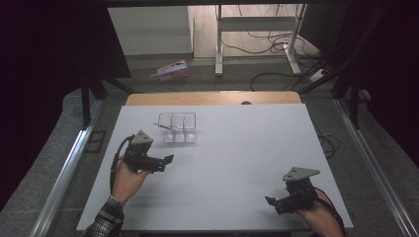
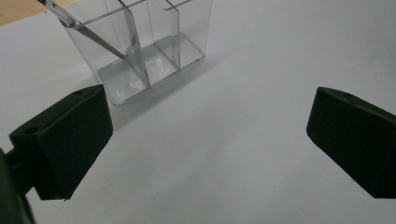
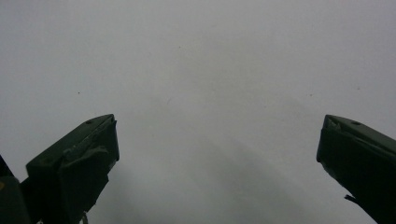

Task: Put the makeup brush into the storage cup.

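A clear plastic organizer [image 1: 178,127] with three compartments stands on the white table [image 1: 237,148], left of centre toward the back. A thin clear stick [image 1: 163,126] leans out of its left compartment. In the left gripper view the organizer [image 2: 140,46] is just ahead, with the stick [image 2: 88,32] slanting across its left cell. My left gripper [image 1: 169,159] is open a short way in front of and left of the organizer, with nothing between its jaws [image 2: 210,135]. My right gripper [image 1: 270,200] is open near the front right edge, over bare table [image 3: 219,149].
A bare wooden strip [image 1: 212,98] runs along the table's far edge. On the floor beyond lie a pink box [image 1: 171,70], a white desk frame [image 1: 257,29] and loose cables [image 1: 276,74]. Metal rails [image 1: 69,163] flank the table on both sides.
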A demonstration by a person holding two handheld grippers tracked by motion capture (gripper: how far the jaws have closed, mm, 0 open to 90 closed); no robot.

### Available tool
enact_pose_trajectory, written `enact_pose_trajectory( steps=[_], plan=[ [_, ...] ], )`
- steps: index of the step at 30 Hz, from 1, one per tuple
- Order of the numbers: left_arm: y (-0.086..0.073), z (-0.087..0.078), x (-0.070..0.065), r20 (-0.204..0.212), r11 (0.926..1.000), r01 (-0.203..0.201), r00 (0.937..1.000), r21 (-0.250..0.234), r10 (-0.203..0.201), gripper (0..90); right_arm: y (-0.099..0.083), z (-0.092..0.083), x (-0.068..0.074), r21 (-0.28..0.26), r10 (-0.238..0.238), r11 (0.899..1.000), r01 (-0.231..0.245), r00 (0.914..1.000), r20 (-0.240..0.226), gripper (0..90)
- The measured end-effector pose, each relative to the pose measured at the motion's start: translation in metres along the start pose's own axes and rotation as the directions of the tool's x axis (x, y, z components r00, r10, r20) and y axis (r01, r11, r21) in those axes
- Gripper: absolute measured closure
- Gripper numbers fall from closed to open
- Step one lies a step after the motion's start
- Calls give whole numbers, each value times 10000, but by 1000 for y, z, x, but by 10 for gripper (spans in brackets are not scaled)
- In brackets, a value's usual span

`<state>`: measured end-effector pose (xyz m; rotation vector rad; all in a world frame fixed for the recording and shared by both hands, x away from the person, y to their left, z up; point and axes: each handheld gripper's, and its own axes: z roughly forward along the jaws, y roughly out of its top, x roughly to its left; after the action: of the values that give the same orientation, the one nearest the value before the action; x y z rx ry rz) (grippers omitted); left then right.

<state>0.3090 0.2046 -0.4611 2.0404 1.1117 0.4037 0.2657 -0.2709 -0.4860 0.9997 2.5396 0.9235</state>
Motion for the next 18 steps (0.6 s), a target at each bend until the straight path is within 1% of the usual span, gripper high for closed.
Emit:
enact_pose_trajectory(
  steps=[4,10,13,18],
  plan=[
    [-6,-2,-3,6,10000,-8,10000,77,8,9,0,0,0,-70,126,9999,-127,9999,-43,0],
    [-16,-7,-7,79,9998,171,9998,58,-172,9,1,0,0,-94,108,9999,-109,9999,-48,0],
    [-20,-9,-9,43,9998,102,9999,159,-103,10,1,-1,1,-79,90,9999,-91,10000,-41,0],
    [-26,-13,-14,75,9997,118,9999,204,-120,10,1,-1,1,-71,75,9999,-76,9999,-68,0]
  ],
)
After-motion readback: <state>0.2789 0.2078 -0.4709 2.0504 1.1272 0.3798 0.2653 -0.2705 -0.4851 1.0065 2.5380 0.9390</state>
